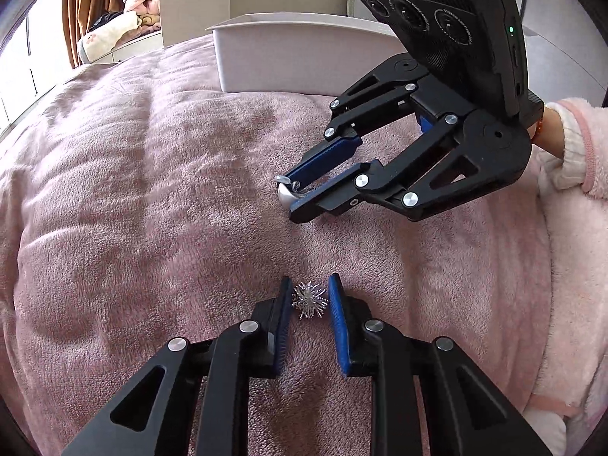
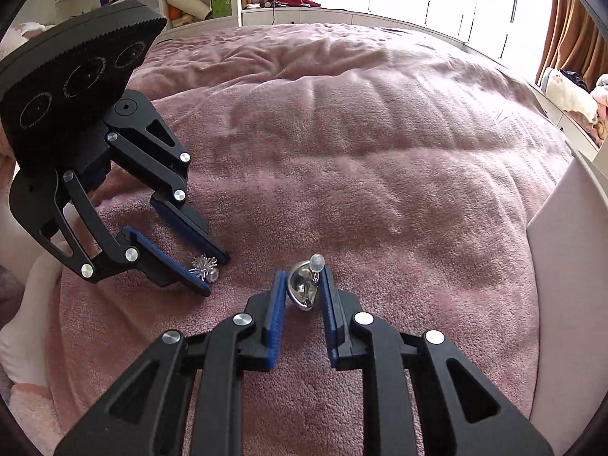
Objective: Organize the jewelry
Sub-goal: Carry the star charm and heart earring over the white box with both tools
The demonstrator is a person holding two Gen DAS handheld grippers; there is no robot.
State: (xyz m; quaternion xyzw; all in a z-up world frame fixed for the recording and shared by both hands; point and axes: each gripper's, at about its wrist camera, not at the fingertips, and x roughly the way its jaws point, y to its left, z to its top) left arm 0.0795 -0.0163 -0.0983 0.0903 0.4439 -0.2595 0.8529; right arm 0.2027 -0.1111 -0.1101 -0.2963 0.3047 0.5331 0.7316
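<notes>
While the right tongs (image 2: 302,285) clamp a dome earring (image 2: 304,288), the left tongs (image 1: 309,298) stand apart around a spiky earring (image 1: 309,300) on the bed (image 1: 152,190).

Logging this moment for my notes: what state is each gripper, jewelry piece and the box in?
Left gripper: open, fingers either side of the spiky piece.
Spiky silver earring: lying on the pink fleece blanket.
Right gripper: closed on the domed earring.
Smooth silver domed earring: held.
White box: open-topped, contents hidden.
</notes>
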